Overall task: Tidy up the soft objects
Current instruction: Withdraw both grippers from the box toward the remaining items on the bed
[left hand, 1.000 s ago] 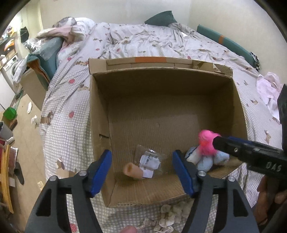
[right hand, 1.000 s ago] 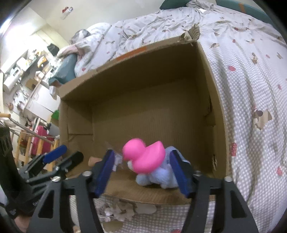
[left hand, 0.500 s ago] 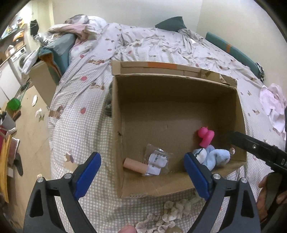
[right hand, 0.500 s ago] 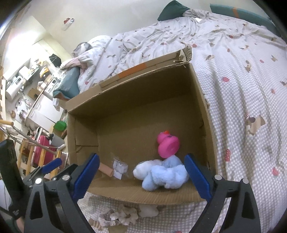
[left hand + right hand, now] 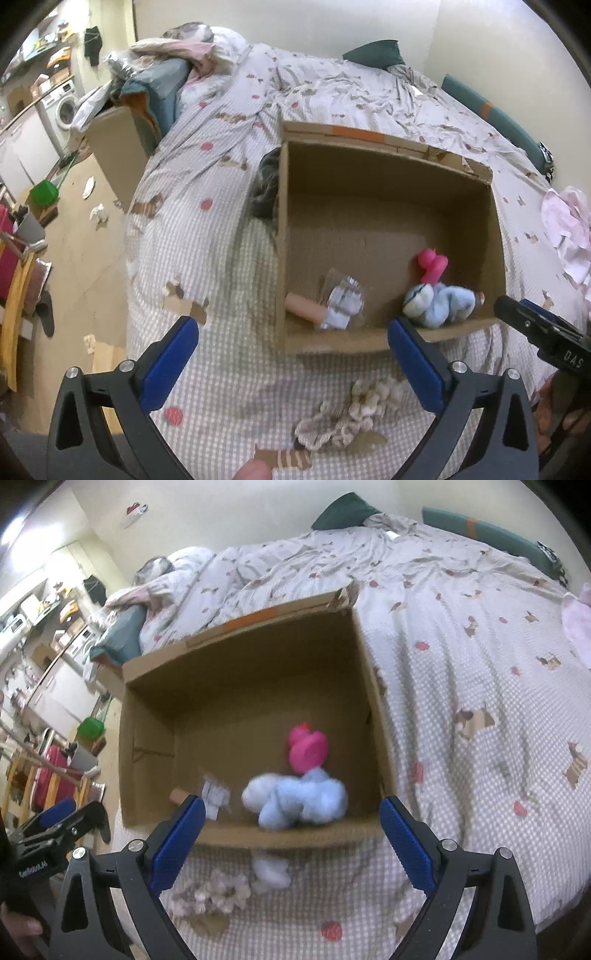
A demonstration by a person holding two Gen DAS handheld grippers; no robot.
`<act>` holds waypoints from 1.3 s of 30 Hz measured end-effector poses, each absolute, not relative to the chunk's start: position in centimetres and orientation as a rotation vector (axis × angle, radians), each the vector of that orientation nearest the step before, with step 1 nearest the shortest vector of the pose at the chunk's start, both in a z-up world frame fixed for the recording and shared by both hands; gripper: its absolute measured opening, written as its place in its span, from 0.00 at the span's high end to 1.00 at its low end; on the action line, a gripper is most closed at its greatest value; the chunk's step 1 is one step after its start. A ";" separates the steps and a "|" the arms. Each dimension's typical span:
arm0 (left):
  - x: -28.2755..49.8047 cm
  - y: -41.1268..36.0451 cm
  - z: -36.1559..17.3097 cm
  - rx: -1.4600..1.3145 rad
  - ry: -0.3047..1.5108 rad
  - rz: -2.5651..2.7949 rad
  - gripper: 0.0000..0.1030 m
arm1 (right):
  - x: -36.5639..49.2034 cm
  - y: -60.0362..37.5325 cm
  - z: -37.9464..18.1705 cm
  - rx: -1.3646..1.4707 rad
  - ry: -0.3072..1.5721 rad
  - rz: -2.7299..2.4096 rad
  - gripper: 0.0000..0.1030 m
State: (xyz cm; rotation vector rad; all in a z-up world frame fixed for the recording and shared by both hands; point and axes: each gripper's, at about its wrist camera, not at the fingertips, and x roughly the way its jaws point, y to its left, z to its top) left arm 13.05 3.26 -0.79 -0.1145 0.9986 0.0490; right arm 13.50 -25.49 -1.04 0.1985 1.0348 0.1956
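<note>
An open cardboard box (image 5: 384, 173) (image 5: 236, 657) sits on the bed. Inside lie a pink rubber duck (image 5: 432, 264) (image 5: 308, 751), a light blue plush toy (image 5: 439, 304) (image 5: 295, 799), a clear plastic packet (image 5: 341, 306) (image 5: 216, 797) and a tan cylinder (image 5: 304, 308) (image 5: 177, 795). My left gripper (image 5: 291, 362) is open and empty, in front of the box's near wall. My right gripper (image 5: 291, 840) is open and empty, just before the near wall. A cream knitted item (image 5: 351, 417) (image 5: 218, 890) and a small white piece (image 5: 271, 869) lie on the bed in front of the box.
The bed has a checked cover (image 5: 207, 236) (image 5: 480, 701). A dark cloth (image 5: 266, 184) lies by the box's left wall. Pink clothes (image 5: 569, 229) lie at the right. A second cardboard box (image 5: 114, 151) and the cluttered floor (image 5: 77, 236) are at the left.
My right gripper opened and let go of the pink duck, which now lies in the box by the blue plush. Both grippers drew back from the box; the left one opened wider.
</note>
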 end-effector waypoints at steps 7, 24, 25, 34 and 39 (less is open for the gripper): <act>10.4 4.4 -1.9 -0.149 1.043 0.099 0.01 | 10.5 -25.0 -1.1 0.169 1.048 0.191 0.01; 9.5 8.7 -8.5 -0.371 1.279 0.190 0.01 | 7.2 -25.8 -3.3 0.172 1.128 0.178 0.01; 9.4 8.9 -9.0 -0.407 1.301 0.185 0.02 | 7.1 -26.0 -3.4 0.173 1.132 0.175 0.01; 10.7 6.8 -12.8 -0.489 1.434 0.082 0.31 | 7.9 -27.0 -4.5 0.230 1.175 0.144 0.01; 11.4 5.2 -13.8 -0.535 1.465 0.012 0.31 | 8.2 -26.3 -4.8 0.209 1.184 0.152 0.01</act>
